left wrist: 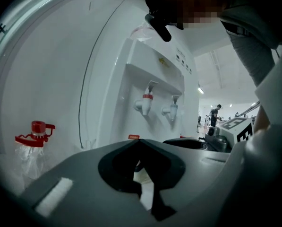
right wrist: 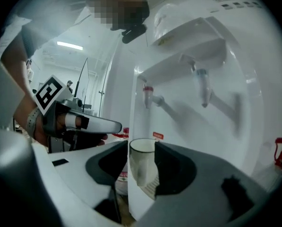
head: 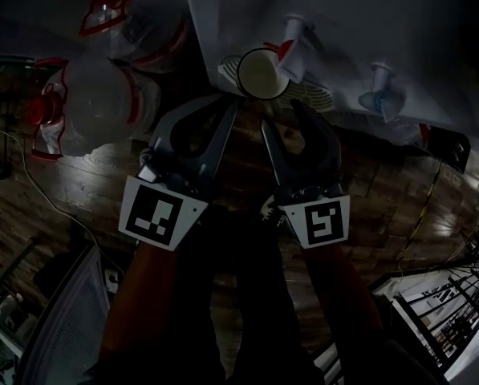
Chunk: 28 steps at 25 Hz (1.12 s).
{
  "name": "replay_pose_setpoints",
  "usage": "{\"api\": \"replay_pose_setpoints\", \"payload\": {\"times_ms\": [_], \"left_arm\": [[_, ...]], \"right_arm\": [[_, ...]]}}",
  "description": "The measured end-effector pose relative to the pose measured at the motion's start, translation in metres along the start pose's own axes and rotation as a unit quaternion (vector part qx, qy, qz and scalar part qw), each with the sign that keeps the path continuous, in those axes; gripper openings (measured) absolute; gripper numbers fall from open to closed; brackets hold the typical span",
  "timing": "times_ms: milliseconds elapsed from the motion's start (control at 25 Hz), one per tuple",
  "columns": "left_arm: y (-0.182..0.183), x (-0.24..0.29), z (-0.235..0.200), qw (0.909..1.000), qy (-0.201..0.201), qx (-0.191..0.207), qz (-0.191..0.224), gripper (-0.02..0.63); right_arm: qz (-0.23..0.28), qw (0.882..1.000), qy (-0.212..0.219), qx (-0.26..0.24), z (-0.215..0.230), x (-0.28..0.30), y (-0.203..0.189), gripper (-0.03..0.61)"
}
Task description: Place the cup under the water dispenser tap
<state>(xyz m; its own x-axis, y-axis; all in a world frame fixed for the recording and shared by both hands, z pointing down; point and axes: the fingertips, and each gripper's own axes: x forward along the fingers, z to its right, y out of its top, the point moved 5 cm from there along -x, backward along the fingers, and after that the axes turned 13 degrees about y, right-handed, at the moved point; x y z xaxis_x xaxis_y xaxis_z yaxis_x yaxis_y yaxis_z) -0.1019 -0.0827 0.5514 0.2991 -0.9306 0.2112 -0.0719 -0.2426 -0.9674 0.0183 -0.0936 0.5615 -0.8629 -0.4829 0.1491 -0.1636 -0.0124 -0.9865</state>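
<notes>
The pale round cup (head: 263, 73) stands upright on the grilled drip tray (head: 323, 96) of the tall white water dispenser (right wrist: 226, 103), below its red-capped tap (right wrist: 148, 92). The right tongs (head: 284, 112) are spread wide, with the cup in the gap at their far tips, not pinched. The left tongs (left wrist: 141, 143), just to the left, are pressed together on nothing.

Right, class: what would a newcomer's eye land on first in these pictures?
The white water dispenser fills both tool views, its red tap and blue tap side by side. A pale cup stands below the red tap, just in front of the right tool, whose jaws stand open.
</notes>
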Motion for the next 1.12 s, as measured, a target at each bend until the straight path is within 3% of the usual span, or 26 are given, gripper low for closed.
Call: {"api": "replay_pose_setpoints", "payload": {"times_ms": [280, 600, 920, 1120], "left_arm": [[0.059, -0.033, 0.015, 0.9999, -0.010, 0.008, 0.008, 0.008], [0.157, -0.092, 0.046, 0.9992, -0.034, 0.017, 0.008, 0.008], [0.272, -0.161, 0.084, 0.9947, -0.088, 0.053, -0.009, 0.008], [0.348, -0.197, 0.109, 0.9921, -0.124, 0.021, -0.002, 0.008]], "right_arm": [[0.005, 0.999, 0.030, 0.010, -0.012, -0.020, 0.068, 0.177], [0.016, 0.996, 0.081, 0.032, -0.036, -0.048, 0.185, 0.018], [0.013, 0.993, 0.093, 0.075, -0.063, -0.093, 0.325, 0.015], [0.013, 0.993, 0.093, 0.068, -0.079, -0.127, 0.409, 0.015]]}}
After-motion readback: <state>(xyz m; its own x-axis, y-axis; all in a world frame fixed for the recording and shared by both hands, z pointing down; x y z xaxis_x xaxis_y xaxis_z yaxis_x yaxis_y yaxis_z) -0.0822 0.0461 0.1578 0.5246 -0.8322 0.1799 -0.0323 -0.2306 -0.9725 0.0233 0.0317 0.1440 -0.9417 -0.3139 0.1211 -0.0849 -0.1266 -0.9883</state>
